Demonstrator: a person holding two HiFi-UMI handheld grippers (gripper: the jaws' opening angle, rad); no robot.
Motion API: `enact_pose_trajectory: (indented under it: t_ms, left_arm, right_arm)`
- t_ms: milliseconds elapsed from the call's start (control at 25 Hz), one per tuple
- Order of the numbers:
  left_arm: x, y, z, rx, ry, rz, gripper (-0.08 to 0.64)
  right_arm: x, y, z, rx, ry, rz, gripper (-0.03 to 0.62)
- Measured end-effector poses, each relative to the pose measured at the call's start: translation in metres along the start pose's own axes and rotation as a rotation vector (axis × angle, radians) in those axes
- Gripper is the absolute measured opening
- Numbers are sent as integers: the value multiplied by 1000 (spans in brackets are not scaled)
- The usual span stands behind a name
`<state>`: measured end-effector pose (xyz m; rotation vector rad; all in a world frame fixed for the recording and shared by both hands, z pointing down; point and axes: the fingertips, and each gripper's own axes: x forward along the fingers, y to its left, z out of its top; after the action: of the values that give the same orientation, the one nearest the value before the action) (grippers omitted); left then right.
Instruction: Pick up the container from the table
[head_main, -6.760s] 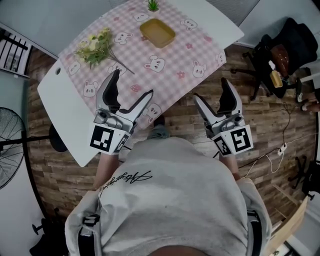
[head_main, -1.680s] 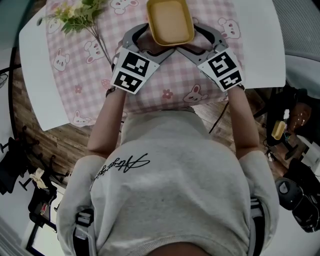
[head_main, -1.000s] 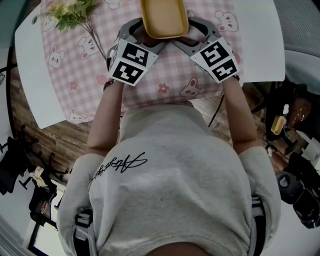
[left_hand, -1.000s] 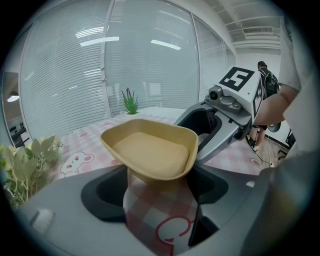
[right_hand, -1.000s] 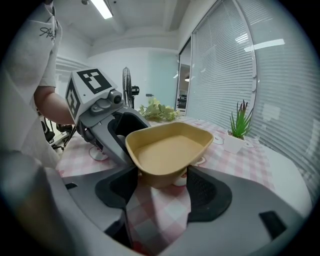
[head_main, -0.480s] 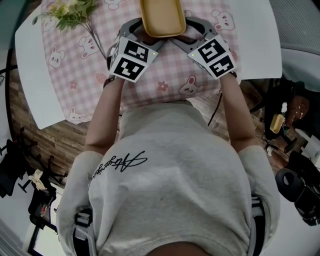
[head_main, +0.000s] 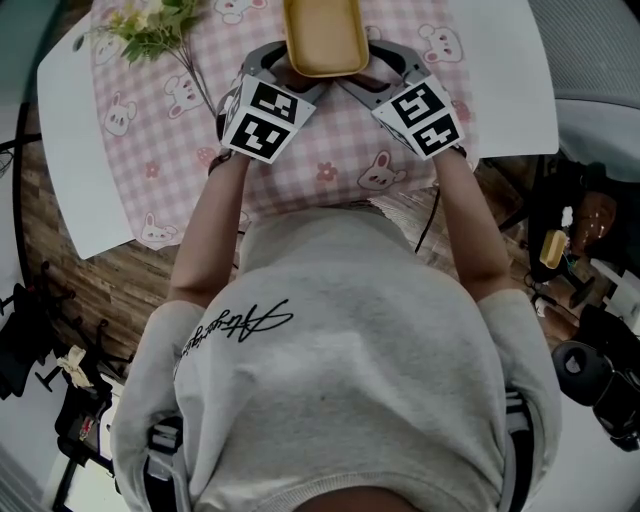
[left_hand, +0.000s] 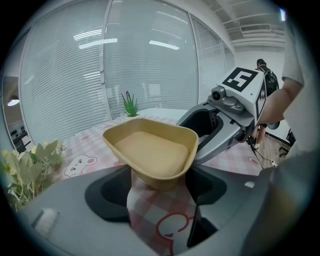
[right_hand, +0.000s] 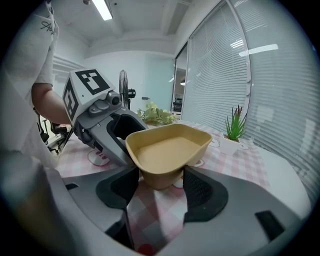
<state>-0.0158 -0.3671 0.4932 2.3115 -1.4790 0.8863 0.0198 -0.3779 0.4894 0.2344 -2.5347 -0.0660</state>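
The yellow container (head_main: 325, 35), a shallow empty tub, sits over the pink checked cloth (head_main: 330, 140) at the top of the head view. My left gripper (head_main: 285, 75) holds its near-left corner, and its jaws are closing on that corner. In the left gripper view the container (left_hand: 150, 150) is wedged between both dark pads of the left gripper (left_hand: 160, 185). My right gripper (head_main: 365, 75) holds the near-right corner. In the right gripper view the container (right_hand: 167, 150) is pinched between the pads of the right gripper (right_hand: 159, 182).
A bunch of flowers (head_main: 150, 25) lies on the cloth to the left of the container. A small potted plant (right_hand: 234, 130) stands behind it. The white table (head_main: 70, 150) juts out past the cloth on both sides. Chairs and clutter stand on the floor at the right (head_main: 590, 220).
Since the oldest frame both grippers have come from the table's near edge to the container's near corners. Over the last second nothing has visibly moved.
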Motion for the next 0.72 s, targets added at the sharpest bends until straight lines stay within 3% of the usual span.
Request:
enact_pose_trajectory:
  t_ms: [720]
  left_arm:
    - [-30, -9, 17, 33, -24, 21, 321]
  right_arm:
    - [-23, 12, 20, 19, -71, -27, 278]
